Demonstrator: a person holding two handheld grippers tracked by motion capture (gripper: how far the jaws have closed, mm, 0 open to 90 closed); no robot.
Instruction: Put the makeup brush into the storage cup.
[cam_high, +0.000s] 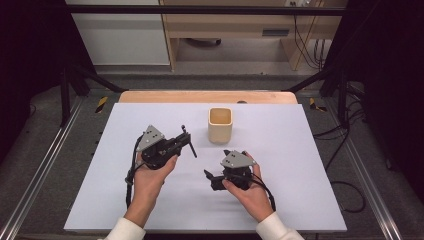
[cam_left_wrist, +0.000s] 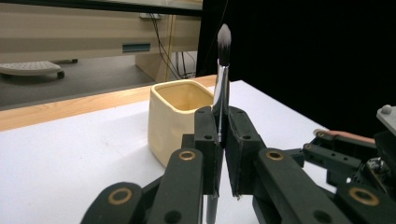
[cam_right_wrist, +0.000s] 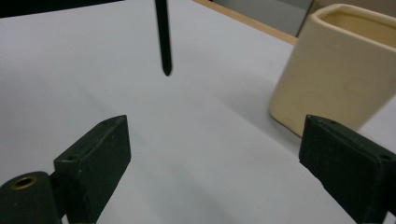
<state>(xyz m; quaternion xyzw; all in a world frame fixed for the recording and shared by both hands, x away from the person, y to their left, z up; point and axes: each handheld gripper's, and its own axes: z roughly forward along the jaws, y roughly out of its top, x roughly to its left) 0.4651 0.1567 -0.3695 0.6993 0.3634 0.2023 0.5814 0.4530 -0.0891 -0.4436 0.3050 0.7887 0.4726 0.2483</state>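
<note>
Left to right: the left gripper (cam_high: 186, 141), held above the white worktop (cam_high: 300, 200), clamps a makeup brush (cam_left_wrist: 221, 93) by its handle, bristles up and the dark handle tip (cam_right_wrist: 164, 46) hanging clear of the surface. Just beyond it stands the cream square cup (cam_high: 220, 125), upright. The right gripper (cam_high: 209, 176), nearer the person, has its jaws spread wide with nothing between them.
</note>
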